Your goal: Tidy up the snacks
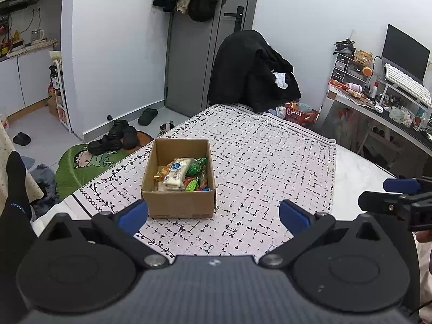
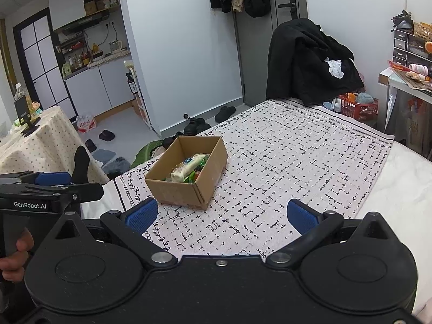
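Left gripper (image 1: 213,217): blue-padded fingers (image 1: 133,214) spread wide, nothing between them, lower centre of the left wrist frame. Right gripper (image 2: 222,216): blue-padded fingers (image 2: 143,213) also spread wide, nothing held, lower centre of the right wrist frame. Each gripper shows side-on in the other's view: right one at the right edge of the left frame, left one at the left edge of the right frame with a hand (image 2: 14,253) on its grip.

Both hover above a white cloth with black dash pattern and vine border (image 1: 270,162), spread over a bed.

Open brown cardboard box (image 1: 179,181) sits on the cloth, centre-left in both frames, just past the left-hand finger in each. Inside: assorted wrapped snacks (image 1: 195,178). A long white-and-blue packet (image 1: 175,174) lies on top, green and orange wrappers beside it. Cannot tell the count.

Left of the bed: green cartoon floor mat (image 1: 81,167) and black shoes (image 1: 116,137) on the floor.

Past the far end of the bed: chair draped in black clothing (image 1: 251,73), red plastic basket (image 1: 301,114) beside it.

Background: grey door (image 1: 205,43), upper centre. Upper right of the left frame: cluttered surface with a white keyboard (image 1: 407,85) and a dark monitor (image 1: 403,51).
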Demonstrator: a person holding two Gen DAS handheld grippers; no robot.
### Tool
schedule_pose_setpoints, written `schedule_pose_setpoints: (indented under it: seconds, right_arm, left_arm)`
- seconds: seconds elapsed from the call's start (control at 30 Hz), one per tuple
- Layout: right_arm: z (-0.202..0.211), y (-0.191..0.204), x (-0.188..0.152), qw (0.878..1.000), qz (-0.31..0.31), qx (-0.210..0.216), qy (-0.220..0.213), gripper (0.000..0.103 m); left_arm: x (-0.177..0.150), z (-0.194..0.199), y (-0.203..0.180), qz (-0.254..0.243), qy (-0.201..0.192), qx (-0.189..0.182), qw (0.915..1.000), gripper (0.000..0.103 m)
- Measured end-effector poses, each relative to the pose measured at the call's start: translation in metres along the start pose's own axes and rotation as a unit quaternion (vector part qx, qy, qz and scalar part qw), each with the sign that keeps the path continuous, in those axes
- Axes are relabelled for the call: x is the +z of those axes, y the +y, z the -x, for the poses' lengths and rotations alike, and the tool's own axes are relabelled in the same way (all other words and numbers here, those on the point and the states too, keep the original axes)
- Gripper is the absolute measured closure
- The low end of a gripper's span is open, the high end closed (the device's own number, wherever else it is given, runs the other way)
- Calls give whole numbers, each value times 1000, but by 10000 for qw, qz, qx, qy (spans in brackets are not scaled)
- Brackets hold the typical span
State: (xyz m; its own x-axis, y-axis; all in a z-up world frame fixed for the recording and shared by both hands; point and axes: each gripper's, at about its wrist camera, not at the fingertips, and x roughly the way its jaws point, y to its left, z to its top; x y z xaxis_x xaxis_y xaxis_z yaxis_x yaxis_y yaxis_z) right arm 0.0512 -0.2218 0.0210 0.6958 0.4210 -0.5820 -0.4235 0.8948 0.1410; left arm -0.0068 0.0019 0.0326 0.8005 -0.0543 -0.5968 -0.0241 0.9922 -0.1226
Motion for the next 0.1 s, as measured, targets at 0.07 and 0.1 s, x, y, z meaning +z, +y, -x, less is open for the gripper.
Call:
schedule_pose_setpoints:
  seconds: [0.07,0.1]
  right_arm:
    - [0,0,0,10000,-3,0,0,0]
    - [0,0,0,10000,-6,3,1,0]
  left_arm:
    - [0,0,-1,-15,-4,-1,10000,0]
    - [0,0,-1,-17,-3,-1,10000,0]
